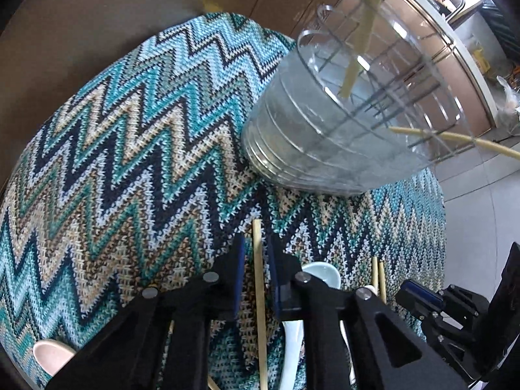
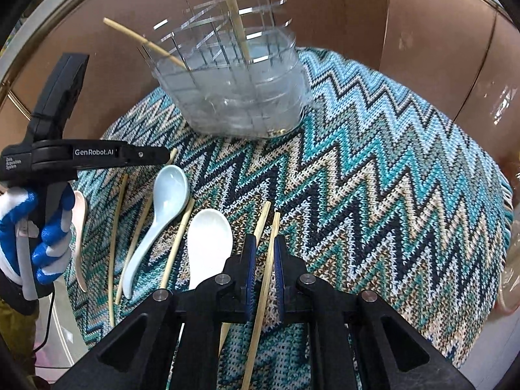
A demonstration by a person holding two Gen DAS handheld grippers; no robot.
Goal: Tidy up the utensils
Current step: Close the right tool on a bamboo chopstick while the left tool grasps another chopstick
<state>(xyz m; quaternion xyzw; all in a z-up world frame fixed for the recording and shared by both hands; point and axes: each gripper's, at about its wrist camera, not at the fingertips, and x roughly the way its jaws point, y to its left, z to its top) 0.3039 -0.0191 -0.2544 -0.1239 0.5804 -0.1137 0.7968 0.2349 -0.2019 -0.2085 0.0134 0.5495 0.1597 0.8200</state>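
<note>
A clear plastic utensil holder (image 1: pixel 325 136) (image 2: pixel 237 97) stands on the zigzag knit cloth (image 1: pixel 130 162) (image 2: pixel 373 178), with two chopsticks (image 2: pixel 234 13) leaning in it. My left gripper (image 1: pixel 256 253) is open around a chopstick (image 1: pixel 259 292) lying on the cloth, its jaws a little apart from it. My right gripper (image 2: pixel 263 250) is open around another chopstick (image 2: pixel 265 276), with a second chopstick (image 2: pixel 262 221) just left of it. A pale blue spoon (image 2: pixel 162 211), a white spoon (image 2: pixel 208 243) and a pink spoon (image 2: pixel 79 227) lie on the cloth among several more chopsticks (image 2: pixel 177 243).
The cloth covers a round table (image 2: pixel 58 334) beside brown panels (image 1: pixel 97 16). The other gripper's body (image 1: pixel 455 318) shows at lower right in the left wrist view. A gloved hand (image 2: pixel 39 243) holds the left gripper at the left of the right wrist view.
</note>
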